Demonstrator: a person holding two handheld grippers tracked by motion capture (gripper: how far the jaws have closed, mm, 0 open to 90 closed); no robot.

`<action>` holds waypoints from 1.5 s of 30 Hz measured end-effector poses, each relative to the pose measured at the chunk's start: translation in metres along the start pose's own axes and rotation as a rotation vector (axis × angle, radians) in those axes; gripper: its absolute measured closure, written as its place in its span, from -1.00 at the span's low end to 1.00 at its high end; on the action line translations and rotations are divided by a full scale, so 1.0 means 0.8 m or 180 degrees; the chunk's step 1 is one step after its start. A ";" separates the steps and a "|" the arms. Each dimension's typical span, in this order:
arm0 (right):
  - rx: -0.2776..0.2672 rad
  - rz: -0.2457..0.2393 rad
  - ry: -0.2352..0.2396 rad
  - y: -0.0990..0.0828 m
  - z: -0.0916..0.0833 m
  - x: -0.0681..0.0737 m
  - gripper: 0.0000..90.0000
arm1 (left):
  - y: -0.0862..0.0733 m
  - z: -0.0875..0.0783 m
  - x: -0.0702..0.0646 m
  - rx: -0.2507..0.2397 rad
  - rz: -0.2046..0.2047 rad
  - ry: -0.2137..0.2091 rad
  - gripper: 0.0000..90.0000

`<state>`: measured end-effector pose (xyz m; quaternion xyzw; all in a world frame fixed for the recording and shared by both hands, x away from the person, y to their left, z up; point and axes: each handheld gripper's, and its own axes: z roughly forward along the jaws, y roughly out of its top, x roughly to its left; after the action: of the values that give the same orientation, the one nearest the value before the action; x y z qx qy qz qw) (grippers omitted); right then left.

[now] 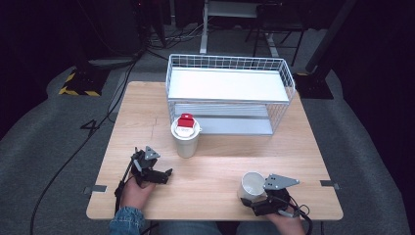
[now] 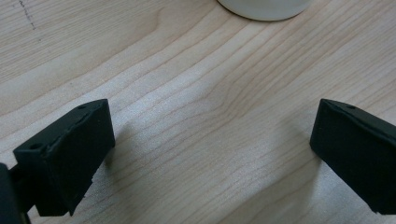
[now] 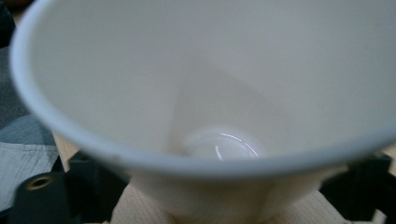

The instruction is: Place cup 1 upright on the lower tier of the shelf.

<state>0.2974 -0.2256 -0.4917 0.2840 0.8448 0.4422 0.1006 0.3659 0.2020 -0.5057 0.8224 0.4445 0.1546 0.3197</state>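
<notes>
Closest to us, at the near edge of the wooden table, we see the right gripper with a white paper cup between its jaws. From the right gripper view the cup stands upright with its mouth toward the camera; its inside is bare white down to the glossy round bottom, with nothing in it. Black jaws flank the cup's base on both sides, so we read the gripper as closed around the cup, though the contact itself is half hidden by the rim.

To the left, the left gripper rests low over the table in the person's hand. In the left gripper view its jaws stand wide apart with only wood grain between them, holding nothing.

Farther in, near the table's middle, we find a second white cup, upright, with a red and white object sitting in its mouth; what that object is we cannot tell. Its base peeks in at the top of the left gripper view.

Behind it stands a white wire rack with two shelves, both bare.
</notes>
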 end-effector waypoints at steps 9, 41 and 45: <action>-0.0038 -0.0032 -0.0012 0.000 -0.003 0.001 -0.52 | 0.000 0.000 0.000 -0.0007 0.0000 0.0005 -0.99; -0.0051 -0.0174 0.0072 0.041 -0.005 0.003 -0.49 | 0.000 0.000 0.000 -0.0010 0.0003 0.0007 -0.99; 0.0000 -0.0132 0.0088 0.056 -0.004 -0.001 -0.49 | 0.000 0.000 0.000 -0.0001 -0.0001 0.0001 -0.99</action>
<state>0.3139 -0.2082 -0.4540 0.2603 0.8518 0.4440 0.0980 0.3659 0.2020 -0.5057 0.8222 0.4447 0.1548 0.3197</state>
